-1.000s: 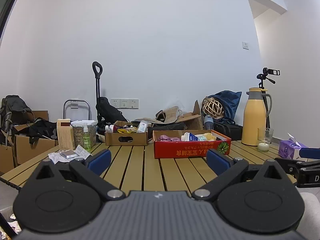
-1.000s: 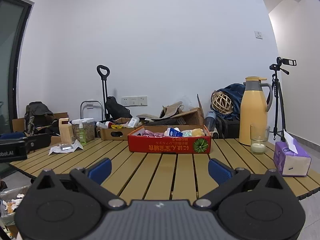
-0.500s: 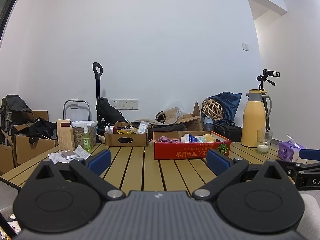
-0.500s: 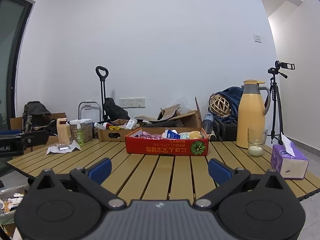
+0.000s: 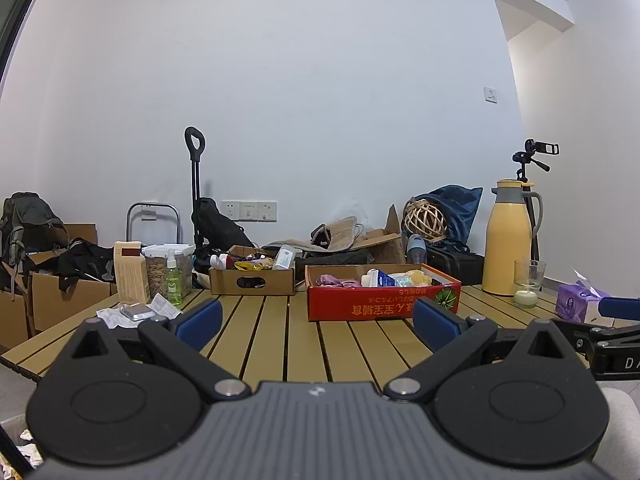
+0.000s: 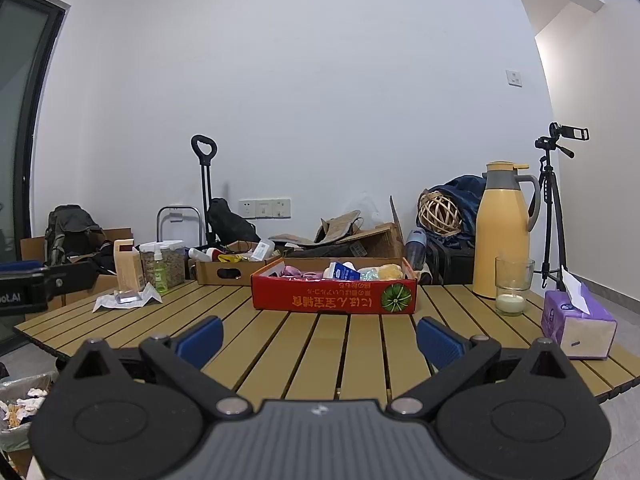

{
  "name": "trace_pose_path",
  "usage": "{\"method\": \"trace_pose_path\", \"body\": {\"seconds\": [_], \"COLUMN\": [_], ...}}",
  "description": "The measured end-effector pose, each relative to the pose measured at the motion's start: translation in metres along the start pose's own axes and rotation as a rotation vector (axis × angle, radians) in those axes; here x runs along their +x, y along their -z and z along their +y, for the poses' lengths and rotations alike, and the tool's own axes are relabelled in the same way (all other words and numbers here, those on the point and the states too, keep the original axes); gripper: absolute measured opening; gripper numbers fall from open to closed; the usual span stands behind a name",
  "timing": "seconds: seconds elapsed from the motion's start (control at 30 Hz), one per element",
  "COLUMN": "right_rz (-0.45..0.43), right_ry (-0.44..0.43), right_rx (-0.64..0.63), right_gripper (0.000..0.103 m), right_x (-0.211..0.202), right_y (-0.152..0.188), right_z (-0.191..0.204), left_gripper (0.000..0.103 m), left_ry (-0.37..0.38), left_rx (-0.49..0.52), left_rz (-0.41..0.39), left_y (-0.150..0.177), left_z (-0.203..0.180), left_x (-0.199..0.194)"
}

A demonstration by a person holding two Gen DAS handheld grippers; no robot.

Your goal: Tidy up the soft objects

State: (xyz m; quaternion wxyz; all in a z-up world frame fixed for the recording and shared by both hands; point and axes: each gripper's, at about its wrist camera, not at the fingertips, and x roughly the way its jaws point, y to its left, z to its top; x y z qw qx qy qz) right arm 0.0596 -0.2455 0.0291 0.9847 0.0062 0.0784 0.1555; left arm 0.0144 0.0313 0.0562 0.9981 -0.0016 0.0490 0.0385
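We record white walls [image 6: 320,80] with a triple socket plate [image 6: 265,208], a grey floor [image 6: 624,308], a slatted wooden table [image 6: 320,344], a dark-framed glass door [image 6: 20,120] at left, and even, soft light

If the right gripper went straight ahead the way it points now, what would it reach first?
Probably the red cardboard box on the slatted table. The open right gripper points at its front wall over bare slats, though height above them is unclear.
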Motion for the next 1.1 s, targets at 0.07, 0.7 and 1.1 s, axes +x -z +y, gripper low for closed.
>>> {"method": "trace_pose_path", "body": {"seconds": [0.07, 0.7, 1.1], "right_rz": [-0.001, 0.005, 0.006], "right_ry": [0.002, 0.012, 0.016], "right_rx": [0.000, -0.008, -0.008], "right_gripper": [0.103, 0.103, 0.103], "right_x": [-0.0005, -0.0011, 0.0010], "right_y": [0.0001, 0.0001, 0.0005], "right_z": [0.0000, 0.0013, -0.0010], "left_gripper": [0.103, 0.103, 0.103], "left_ry": [0.003, 0.023, 0.045], "left_rx": [0.002, 0.004, -0.006], "left_rz": [-0.002, -0.030, -0.038], "left_y": [0.0002, -0.0043, -0.0040], "left_z": [0.0005, 0.0042, 0.0060], "left_x": [-0.0003, -0.0060, -0.0084]}}
